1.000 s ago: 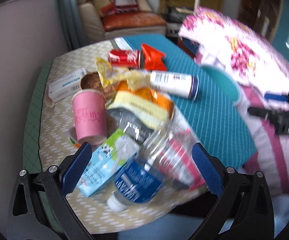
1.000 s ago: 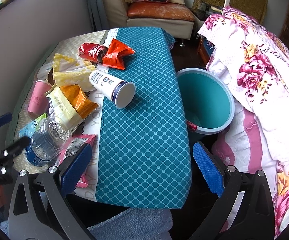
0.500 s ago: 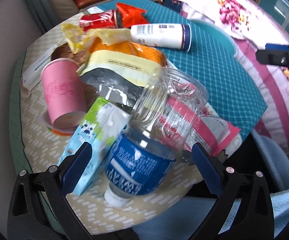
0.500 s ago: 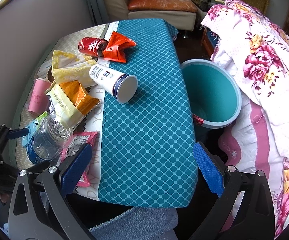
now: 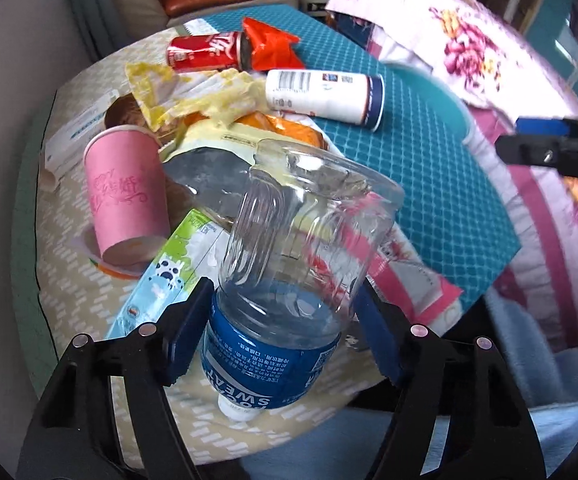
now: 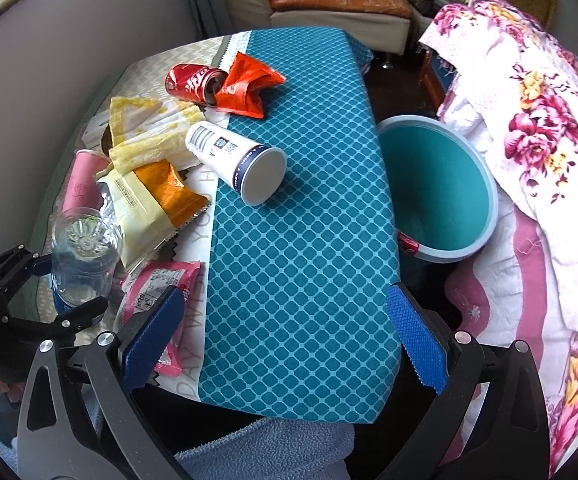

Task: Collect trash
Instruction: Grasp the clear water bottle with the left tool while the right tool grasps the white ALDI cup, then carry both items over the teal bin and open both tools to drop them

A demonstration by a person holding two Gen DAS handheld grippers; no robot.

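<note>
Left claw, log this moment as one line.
left claw: closing around bottle | right claw: open, empty, over table | bin: beside table, looks empty

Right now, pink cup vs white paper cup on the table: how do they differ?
The pink cup is plain pink with script lettering; the white paper cup carries a barcode and a navy rim band. The pink cup lies amid the wrappers on the beige cloth; the white paper cup lies on the teal cloth. Both are tipped on their sides.
</note>
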